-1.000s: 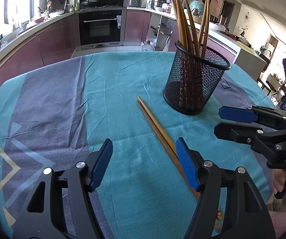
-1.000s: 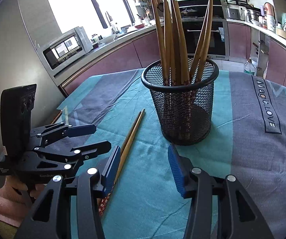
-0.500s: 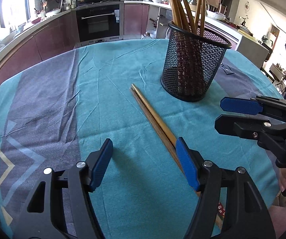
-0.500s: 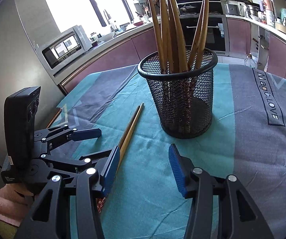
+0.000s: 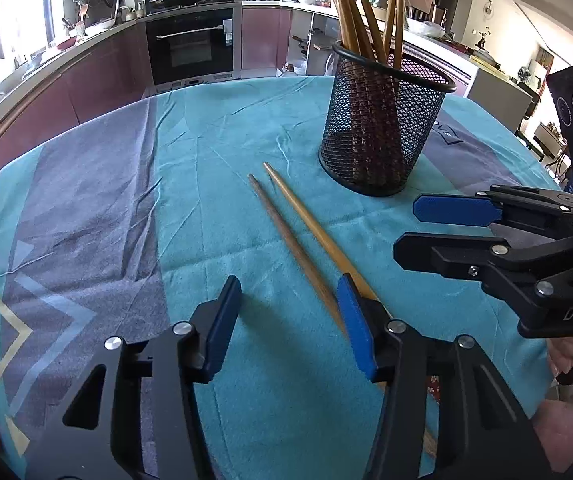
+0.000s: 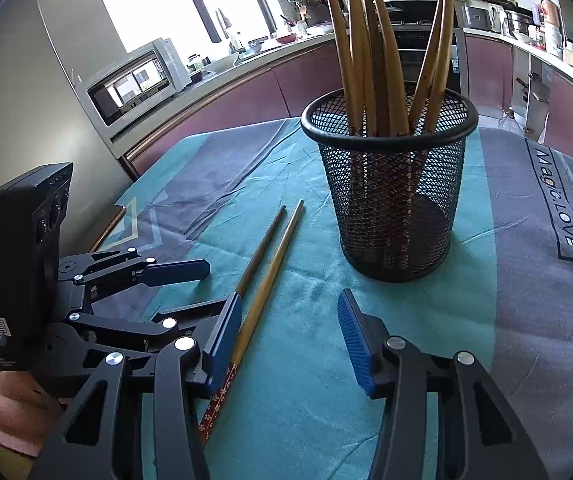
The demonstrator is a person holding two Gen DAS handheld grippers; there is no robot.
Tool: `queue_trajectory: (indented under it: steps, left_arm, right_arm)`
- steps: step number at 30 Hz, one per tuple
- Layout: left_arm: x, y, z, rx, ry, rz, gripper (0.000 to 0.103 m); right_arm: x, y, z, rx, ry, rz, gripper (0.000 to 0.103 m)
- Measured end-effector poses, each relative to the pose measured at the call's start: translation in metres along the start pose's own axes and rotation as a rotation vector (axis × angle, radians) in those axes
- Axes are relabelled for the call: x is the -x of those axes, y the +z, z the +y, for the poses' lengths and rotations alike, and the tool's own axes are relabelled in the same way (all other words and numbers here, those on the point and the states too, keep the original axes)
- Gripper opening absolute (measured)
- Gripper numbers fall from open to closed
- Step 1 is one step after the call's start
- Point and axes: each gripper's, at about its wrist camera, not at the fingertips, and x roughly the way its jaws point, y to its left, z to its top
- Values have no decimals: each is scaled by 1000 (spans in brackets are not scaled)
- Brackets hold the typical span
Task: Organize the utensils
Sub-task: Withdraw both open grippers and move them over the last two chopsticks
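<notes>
In the left wrist view, the left gripper (image 5: 289, 312) is nearest, low in the picture, and its jaws are closing. The darker chopstick (image 5: 292, 246) passes into the gap between the blue pads, close to the right pad, but the pads do not press it. The lighter chopstick (image 5: 314, 224) goes under or behind the right finger; whether it touches the finger I cannot tell.

Both chopsticks lie loose on the teal and grey tablecloth (image 5: 98, 208), side by side and a little apart at their thin tips, which point toward 11 o'clock. In the right wrist view the lighter one shows a red patterned end (image 6: 216, 408) beside the right gripper's left pad.

The right gripper (image 6: 290, 336) is released, with only cloth between its fingers. In the left view it stands at 3 o'clock, held by a hand (image 5: 570, 354).

Farther away, at 1 o'clock from the left gripper, the black mesh holder (image 5: 382, 132) stands upright on the cloth with several chopsticks (image 5: 360, 12) leaning inside it. The loose pair ends near its base, not touching it.

Behind the table are a built-in oven (image 5: 190, 44) and, in the right view at 10 o'clock, a microwave (image 6: 134, 80)
</notes>
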Motion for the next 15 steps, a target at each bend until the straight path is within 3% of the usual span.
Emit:
queue_trajectory:
  steps: [15]
  left_arm:
    - [3, -7, 8, 22, -36, -3, 46]
  right_arm:
    - [-44, 17, 25, 79, -58, 67, 32]
